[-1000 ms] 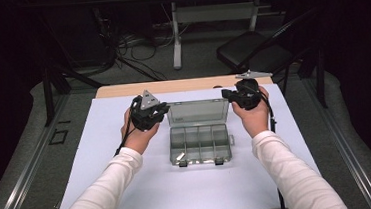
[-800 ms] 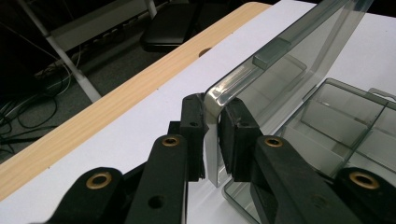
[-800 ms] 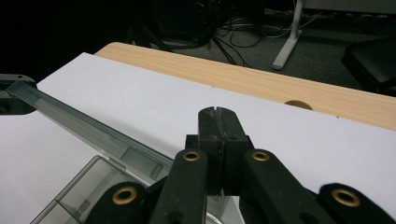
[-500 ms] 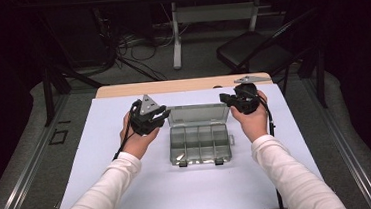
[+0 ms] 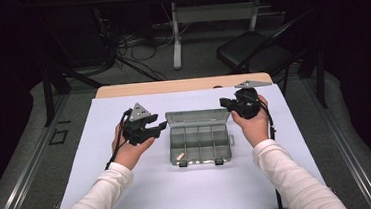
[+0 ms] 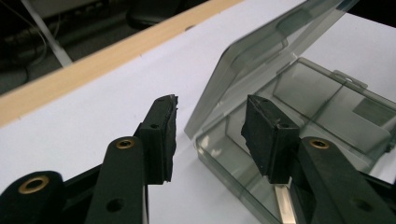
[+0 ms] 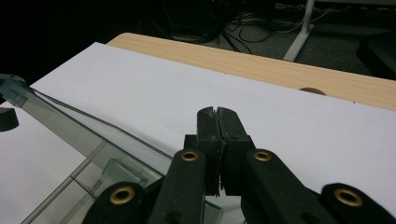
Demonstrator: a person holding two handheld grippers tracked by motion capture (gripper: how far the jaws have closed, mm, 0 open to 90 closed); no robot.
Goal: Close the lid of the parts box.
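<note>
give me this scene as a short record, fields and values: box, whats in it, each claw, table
box: clear plastic compartment box, lid open and tilted up at the far side
contents: one small pale piece in a near-left compartment
left claw: open, beside the box's left end, holding nothing
right claw: shut, empty, by the lid's right end
table: white sheet, wooden far edge

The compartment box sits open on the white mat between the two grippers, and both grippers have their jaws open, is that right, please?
Not quite. The right gripper is shut, its jaws pressed together on nothing, as the right gripper view shows. The rest holds: the compartment box sits open on the white mat, and the left gripper is open.
</note>
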